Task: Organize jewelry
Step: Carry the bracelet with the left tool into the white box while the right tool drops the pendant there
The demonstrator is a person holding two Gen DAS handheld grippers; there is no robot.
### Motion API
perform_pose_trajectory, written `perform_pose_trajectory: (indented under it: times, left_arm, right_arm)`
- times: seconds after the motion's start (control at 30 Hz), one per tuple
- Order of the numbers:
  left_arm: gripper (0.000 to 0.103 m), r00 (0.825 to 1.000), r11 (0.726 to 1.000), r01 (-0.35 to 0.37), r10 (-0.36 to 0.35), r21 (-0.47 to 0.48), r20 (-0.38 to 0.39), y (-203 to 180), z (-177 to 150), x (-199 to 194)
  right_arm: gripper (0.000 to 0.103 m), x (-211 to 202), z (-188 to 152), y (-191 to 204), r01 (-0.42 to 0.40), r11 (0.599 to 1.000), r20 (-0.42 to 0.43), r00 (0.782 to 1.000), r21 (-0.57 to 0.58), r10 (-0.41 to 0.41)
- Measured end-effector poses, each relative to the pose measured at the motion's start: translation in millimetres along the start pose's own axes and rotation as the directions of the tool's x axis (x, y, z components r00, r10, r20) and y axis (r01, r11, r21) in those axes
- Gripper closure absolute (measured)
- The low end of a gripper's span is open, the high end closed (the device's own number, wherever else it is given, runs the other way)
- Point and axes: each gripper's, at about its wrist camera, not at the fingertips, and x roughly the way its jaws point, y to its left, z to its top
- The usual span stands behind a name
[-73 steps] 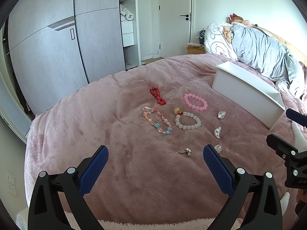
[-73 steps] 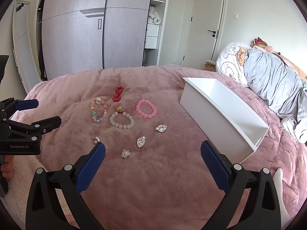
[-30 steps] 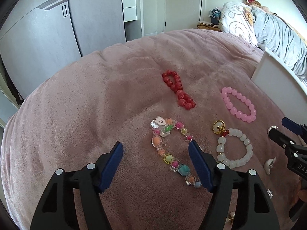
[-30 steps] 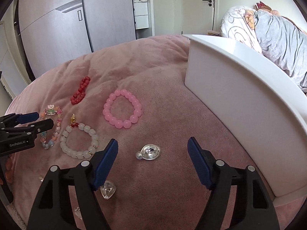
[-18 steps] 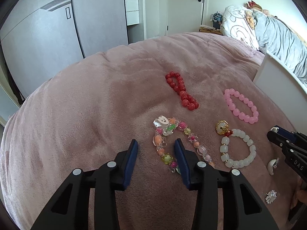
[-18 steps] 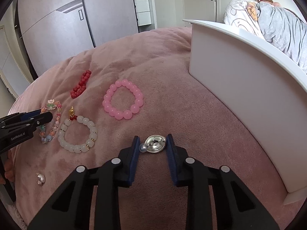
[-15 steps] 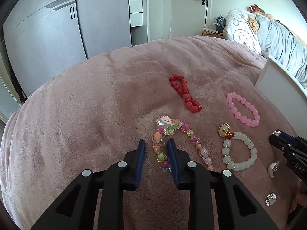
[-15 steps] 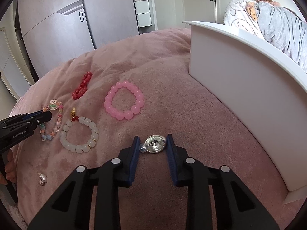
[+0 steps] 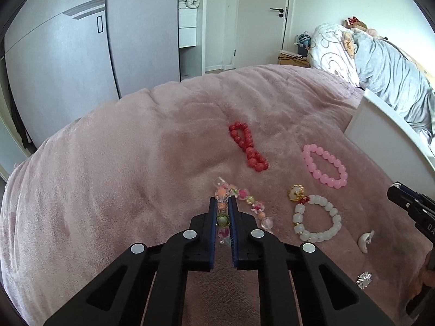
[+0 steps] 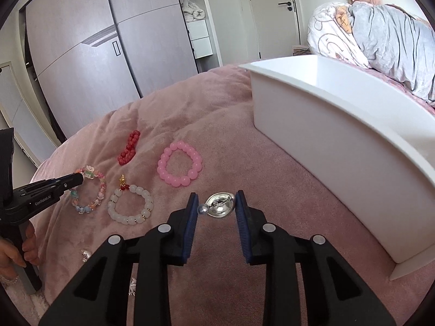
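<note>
Jewelry lies on a pink blanket. My left gripper is shut on the multicoloured bead bracelet, its beads pinched between the blue pads; it also shows in the right wrist view. My right gripper is shut on a silver brooch lying on the blanket. Near them lie a red bead bracelet, a pink bead bracelet and a white bead bracelet with a gold charm. The white box stands open at the right.
Small silver pieces lie near the front: a shell-shaped one, a spiky one and another in the right wrist view. A grey duvet is heaped behind the box. Wardrobe doors stand beyond the bed.
My left gripper has closed fully on the multicoloured bracelet and gathered its beads. My right gripper stays closed around the silver brooch, which has shifted slightly.
</note>
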Motion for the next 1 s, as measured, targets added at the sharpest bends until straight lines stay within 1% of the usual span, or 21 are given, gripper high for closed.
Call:
perform_pose_trajectory:
  times: [0.2, 0.33, 0.47, 0.63, 0.7, 0.8, 1.0]
  left_arm:
    - [0.09, 0.997, 0.995, 0.044, -0.049, 0.092, 0.056, -32.2, 19.1, -28.3]
    - [0.09, 0.992, 0.991, 0.081, -0.091, 0.111, 0.088, -54.1, 40.7, -42.1]
    - [0.09, 0.984, 0.982, 0.117, -0.136, 0.152, 0.119, -84.8, 63.7, -56.3]
    - [0.09, 0.968, 0.966, 0.169, -0.2, 0.196, 0.154, -128.3, 95.6, -68.9]
    - [0.09, 0.962, 0.96, 0.192, -0.226, 0.203, 0.156, -145.5, 107.3, -71.1]
    - [0.09, 0.952, 0.945, 0.242, -0.275, 0.221, 0.135, -173.9, 122.4, -67.9]
    - [0.09, 0.944, 0.911, 0.272, -0.315, 0.309, 0.1, -235.2, 144.3, -51.1]
  right_arm:
    - [0.075, -30.0, 23.7, -10.0, -0.023, 1.0, 0.07, 0.997, 0.004, 0.023]
    - [0.075, -56.2, 43.3, -15.7, -0.009, 1.0, 0.127, 0.992, -0.011, 0.01]
    - [0.075, -79.2, 63.4, -26.4, -0.011, 1.0, 0.18, 0.984, -0.004, 0.012]
    - [0.075, -95.7, 79.9, -42.0, 0.013, 1.0, 0.21, 0.978, 0.006, -0.014]
    - [0.075, -98.8, 83.2, -50.2, 0.026, 1.0, 0.214, 0.977, 0.014, -0.028]
    - [0.075, -103.0, 88.1, -63.0, 0.063, 0.998, 0.216, 0.974, 0.014, -0.065]
    - [0.075, -110.6, 95.5, -106.5, 0.119, 0.991, 0.208, 0.97, 0.061, -0.129]
